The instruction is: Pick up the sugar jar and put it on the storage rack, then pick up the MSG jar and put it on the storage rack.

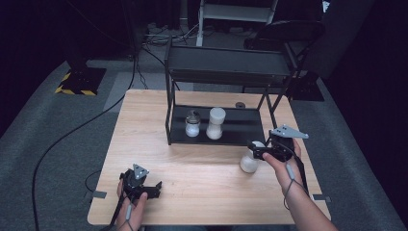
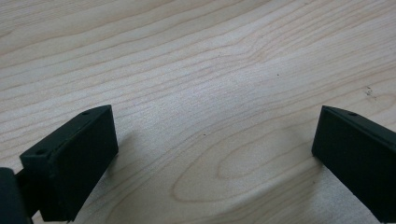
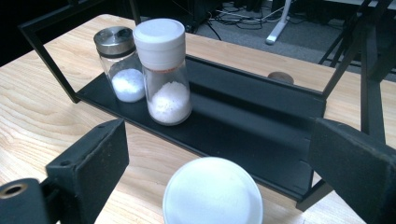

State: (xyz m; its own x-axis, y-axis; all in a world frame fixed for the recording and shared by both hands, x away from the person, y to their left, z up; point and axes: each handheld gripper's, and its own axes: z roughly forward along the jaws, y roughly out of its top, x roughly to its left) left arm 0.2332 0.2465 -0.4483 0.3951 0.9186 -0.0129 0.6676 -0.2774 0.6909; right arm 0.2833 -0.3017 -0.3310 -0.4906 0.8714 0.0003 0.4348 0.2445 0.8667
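Note:
A white-lidded jar of white grains stands on the wooden table just in front of the black rack. My right gripper hovers at its top, open. In the right gripper view its lid sits low between the jaws with a gap on each side of my right gripper. On the rack's lower shelf stand a metal-capped shaker and a taller white-capped jar, side by side. My left gripper rests open over bare wood at the front left.
The rack's upper shelf overhangs the lower one, with thin black posts at the corners. A small dark round object lies on the table behind the rack. A folding chair and cables sit on the floor beyond.

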